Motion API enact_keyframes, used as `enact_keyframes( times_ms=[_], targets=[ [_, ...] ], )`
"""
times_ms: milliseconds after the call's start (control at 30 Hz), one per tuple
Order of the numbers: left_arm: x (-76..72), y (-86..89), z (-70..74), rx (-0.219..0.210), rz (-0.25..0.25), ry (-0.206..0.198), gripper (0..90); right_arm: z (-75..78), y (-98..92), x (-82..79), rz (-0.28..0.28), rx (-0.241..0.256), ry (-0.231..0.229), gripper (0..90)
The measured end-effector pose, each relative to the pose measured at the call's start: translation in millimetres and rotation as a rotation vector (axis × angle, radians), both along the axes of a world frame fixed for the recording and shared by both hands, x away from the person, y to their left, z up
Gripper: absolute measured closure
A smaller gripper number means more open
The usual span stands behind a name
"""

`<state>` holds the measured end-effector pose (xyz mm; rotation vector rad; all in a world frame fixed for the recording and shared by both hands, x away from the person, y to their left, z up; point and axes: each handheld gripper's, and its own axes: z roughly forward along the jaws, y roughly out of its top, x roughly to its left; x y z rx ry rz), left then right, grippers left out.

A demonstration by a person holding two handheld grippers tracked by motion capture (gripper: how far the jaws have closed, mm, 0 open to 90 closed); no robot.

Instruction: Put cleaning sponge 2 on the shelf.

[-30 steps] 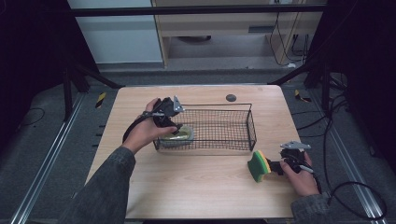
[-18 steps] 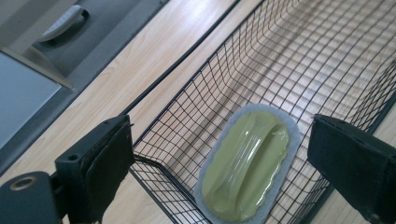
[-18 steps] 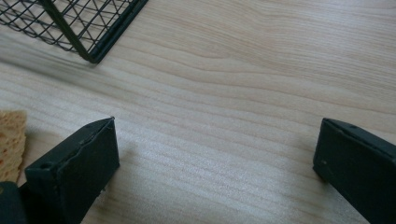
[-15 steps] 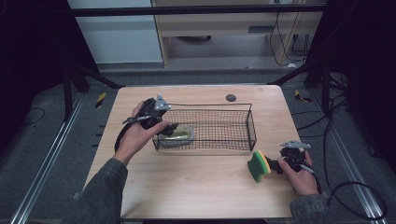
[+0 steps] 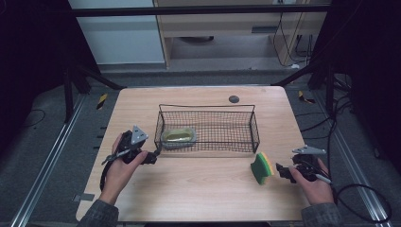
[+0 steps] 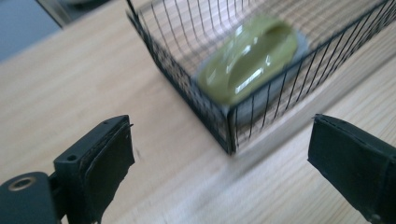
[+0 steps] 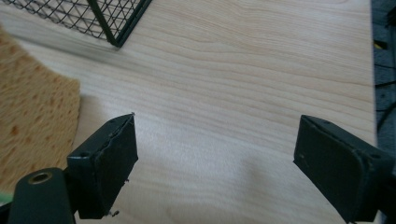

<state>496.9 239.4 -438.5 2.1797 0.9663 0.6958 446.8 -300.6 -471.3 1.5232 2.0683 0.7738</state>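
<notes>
Beside right tool [image 5: 280, 171]: sponge [image 5: 261, 168]

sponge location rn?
High view: the sponge stands on edge on the table, right side, just outside the wire basket, left of the open right gripper.

Bright light falls evenly on the table [image 5: 198, 189]; the surroundings stay dark. Ahead of the left gripper [image 6: 219, 154], the basket [image 6: 224, 126] is blurred, with glare on the dish [image 6: 247, 60].

Small dark disc [image 5: 233, 99] — far table [image 5: 198, 194] edge, ctr.
</notes>
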Motion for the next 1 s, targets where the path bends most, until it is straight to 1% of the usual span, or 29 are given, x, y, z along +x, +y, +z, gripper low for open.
enact_keyframes(
  times_ms=[33,67,133,167,200,233,300,333,367,433,533,567,600,667,733,800,900,967,1000],
  targets=[
    [-1.3,2.0,-7.0,0.003,0.009,0.006,5.8,4.9,-1.2,-2.9,0.005,0.002,0.017,13.6],
    [-2.3,4.4,-13.7,0.005,0.018,0.024,5.8,8.8,-1.7,-5.5,-0.003,0.003,0.023,13.7],
    [-2.9,8.9,-26.4,-0.005,0.023,0.064,5.8,16.1,-3.1,-11.4,-0.003,0.002,0.019,14.5],
    [-2.4,10.6,-31.3,0.011,0.023,0.086,5.7,18.9,-3.6,-14.0,0.005,0.003,0.016,14.7],
    [-1.8,11.8,-34.1,0.023,0.026,0.093,5.7,21.1,-3.7,-16.6,0.011,0.0,0.016,15.0],
    [-0.7,14.4,-36.5,0.025,0.042,0.099,5.7,22.4,-3.4,-18.6,0.013,0.004,0.017,15.9],
    [1.4,18.0,-39.2,0.009,0.065,0.106,5.6,23.9,-4.2,-23.1,0.025,0.005,0.018,18.0],
    [2.6,20.0,-42.7,0.004,0.078,0.117,5.4,24.7,-4.1,-25.5,0.029,0.014,0.026,19.0],
    [3.2,21.5,-45.4,0.012,0.085,0.126,5.3,25.9,-4.4,-28.7,0.034,0.017,0.031,20.2],
    [3.3,24.4,-49.3,0.015,0.088,0.139,5.2,29.4,-4.7,-33.8,0.048,0.025,0.032,23.2],
    [4.1,28.8,-55.1,-0.019,0.106,0.169,4.9,41.3,-4.8,-43.6,0.074,0.042,0.03,27.0],
    [4.9,28.6,-56.4,-0.026,0.109,0.178,4.9,45.5,-5.5,-45.3,0.077,0.041,0.028,28.3],
    [5.3,27.6,-57.3,-0.025,0.11,0.181,4.9,50.6,-6.3,-46.6,0.077,0.044,0.027,30.0],
    [6.1,24.9,-58.7,-0.022,0.103,0.181,4.9,61.9,-6.6,-47.6,0.08,0.051,0.029,31.4],
    [7.4,22.9,-60.8,-0.046,0.092,0.198,3.6,71.8,-4.9,-45.1,0.086,0.062,0.029,31.6],
    [8.1,22.6,-62.0,-0.064,0.097,0.207,2.8,79.2,-1.4,-41.1,0.094,0.06,0.034,30.8],
    [7.5,23.6,-63.6,-0.077,0.104,0.202,1.8,90.0,6.1,-33.6,0.107,0.064,0.031,29.1],
    [7.1,24.1,-65.0,-0.081,0.099,0.192,0.5,98.0,13.0,-28.9,0.114,0.074,0.032,25.7],
    [7.0,24.1,-65.8,-0.086,0.096,0.188,0.0,101.1,16.9,-27.4,0.114,0.071,0.033,23.4]
  ],
)
